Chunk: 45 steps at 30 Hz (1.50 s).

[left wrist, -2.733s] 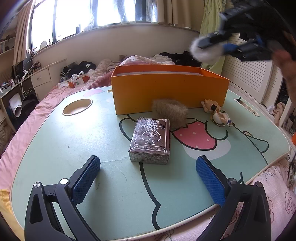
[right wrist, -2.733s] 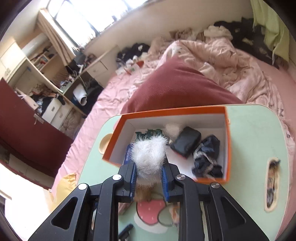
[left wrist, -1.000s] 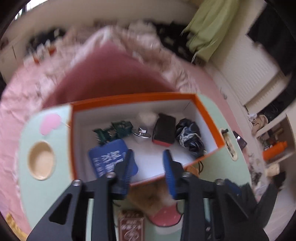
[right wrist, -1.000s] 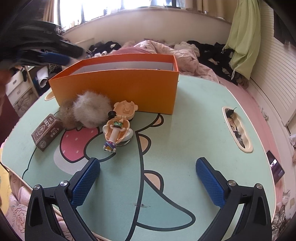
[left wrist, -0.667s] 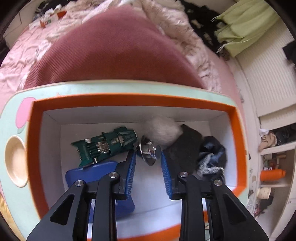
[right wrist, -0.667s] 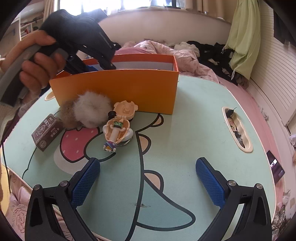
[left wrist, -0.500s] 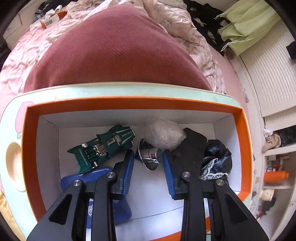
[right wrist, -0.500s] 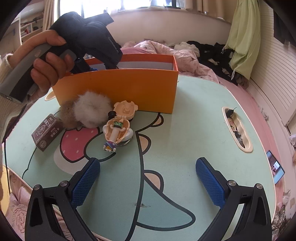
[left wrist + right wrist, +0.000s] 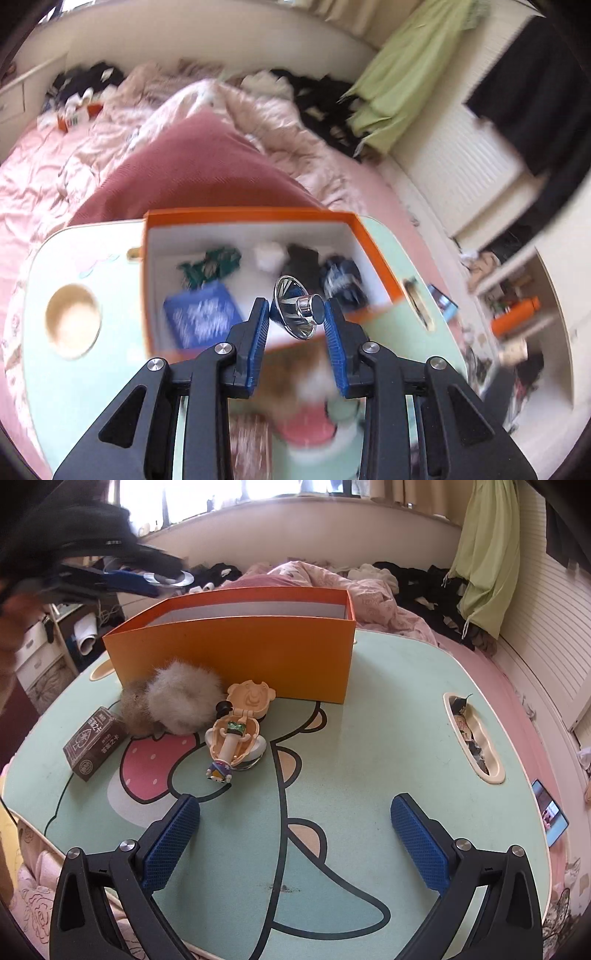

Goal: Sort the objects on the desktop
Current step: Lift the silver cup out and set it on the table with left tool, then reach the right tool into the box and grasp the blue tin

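My left gripper (image 9: 295,314) is shut on a shiny silver funnel-shaped piece (image 9: 297,311) and holds it high above the orange box (image 9: 380,258). The box holds a green toy car (image 9: 208,266), a blue card box (image 9: 201,318), a white fluffy ball (image 9: 269,254) and dark items. In the right wrist view the left gripper (image 9: 147,581) with the silver piece (image 9: 177,578) hovers above the box's (image 9: 236,653) left end. My right gripper (image 9: 295,830) is open and empty above the table (image 9: 369,738). A white pom-pom (image 9: 184,698), a brown pom-pom (image 9: 133,709), a doll figure (image 9: 236,731) and a brown card box (image 9: 94,742) lie in front of the box.
The table has a cup recess (image 9: 72,321) at the left and a slot (image 9: 472,734) with small bits at the right. A phone (image 9: 550,816) lies past the right edge. A red pillow (image 9: 192,177) and bedding lie behind the box.
My left gripper has closed on the silver piece inside the box and lifted it up and back out of the box. The right gripper has stayed still and open.
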### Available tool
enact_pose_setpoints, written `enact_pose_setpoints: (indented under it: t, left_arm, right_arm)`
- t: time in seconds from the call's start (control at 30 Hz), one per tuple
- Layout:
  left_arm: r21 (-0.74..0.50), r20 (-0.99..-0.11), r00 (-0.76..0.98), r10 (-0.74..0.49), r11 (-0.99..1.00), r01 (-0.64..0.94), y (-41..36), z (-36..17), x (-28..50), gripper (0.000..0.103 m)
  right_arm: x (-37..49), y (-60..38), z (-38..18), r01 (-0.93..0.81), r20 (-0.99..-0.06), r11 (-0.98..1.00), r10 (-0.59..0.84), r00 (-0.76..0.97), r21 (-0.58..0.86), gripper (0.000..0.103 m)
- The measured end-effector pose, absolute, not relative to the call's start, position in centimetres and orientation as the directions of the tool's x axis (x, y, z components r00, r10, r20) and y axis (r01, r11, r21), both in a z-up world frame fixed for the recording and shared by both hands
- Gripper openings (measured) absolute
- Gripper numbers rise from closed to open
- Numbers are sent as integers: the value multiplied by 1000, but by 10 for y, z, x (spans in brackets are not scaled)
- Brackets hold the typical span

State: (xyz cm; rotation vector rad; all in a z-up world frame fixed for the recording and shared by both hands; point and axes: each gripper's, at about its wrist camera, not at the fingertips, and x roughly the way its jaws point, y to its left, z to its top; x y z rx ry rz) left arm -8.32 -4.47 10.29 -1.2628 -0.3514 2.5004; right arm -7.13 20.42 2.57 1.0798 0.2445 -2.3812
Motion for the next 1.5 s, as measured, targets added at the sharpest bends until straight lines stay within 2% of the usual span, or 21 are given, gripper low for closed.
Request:
enact_pose_setpoints:
  t: [0.2, 0.3, 0.4, 0.53, 0.57, 0.7, 0.73, 0.8, 0.97, 1.1, 1.17, 1.27, 1.3, 1.4, 1.43, 1.5]
  left_arm:
    - [-268, -781, -572, 251, -962, -55, -64, 58, -42, 32]
    - [-285, -794, -547, 268, -957, -55, -55, 34, -48, 32]
    - [-237, -802, -550, 234, -969, -66, -41, 29, -55, 32]
    - [-240, -769, -595, 236, -968, -74, -35, 33, -56, 33]
    - [-245, -762, -602, 238, -967, -71, -35, 35, -51, 38]
    - [-212, -692, -696, 192, -975, -58, -52, 50, -22, 73]
    - [-197, -685, -708, 174, -979, -51, -55, 52, -18, 77]
    - [-156, -671, -727, 145, -986, -53, -60, 55, -2, 77]
    - [-76, -697, -699, 158, -986, -147, -61, 44, 33, 77]
    - [62, -699, -708, 94, -979, -192, -54, 23, 58, 77]
    - [60, -716, -692, 95, -979, -197, -55, 12, 57, 78]
    - [-6, -681, -722, 124, -986, -164, -58, 10, 55, 77]
    - [-12, -667, -735, 121, -988, -151, -56, 11, 54, 73]
    - [4, -643, -758, 115, -988, -154, -47, 13, 51, 48]
    - [-3, -642, -757, 126, -987, -162, -44, 12, 50, 44]
    - [-20, -645, -748, 157, -982, -189, -34, 14, 44, 43]
  right_arm:
    - [-72, 203, 27, 519, -744, -854, -376, -553, 46, 103]
    - [-73, 203, 28, 519, -743, -854, -376, -554, 44, 103]
    - [-72, 203, 27, 519, -743, -853, -377, -553, 46, 103]
    - [-73, 202, 28, 520, -743, -853, -376, -554, 45, 103]
    - [-73, 203, 28, 519, -743, -853, -376, -554, 45, 103]
    - [-73, 203, 27, 520, -743, -853, -377, -554, 45, 103]
    - [-73, 203, 27, 520, -743, -853, -377, -554, 45, 103]
    - [-72, 203, 27, 520, -743, -853, -377, -553, 45, 103]
    - [-72, 203, 27, 520, -743, -853, -377, -553, 46, 103]
    - [-73, 203, 26, 543, -744, -838, -392, -541, 46, 103]
    - [-73, 203, 26, 543, -744, -838, -392, -541, 47, 103]
    - [-74, 202, 28, 544, -745, -838, -392, -540, 47, 103]
    - [-74, 202, 29, 544, -744, -838, -393, -541, 47, 103]
    - [-74, 202, 29, 544, -744, -838, -392, -541, 45, 103]
    - [-75, 202, 29, 544, -744, -838, -392, -541, 45, 103]
    - [-74, 202, 29, 544, -744, -838, -391, -541, 45, 103]
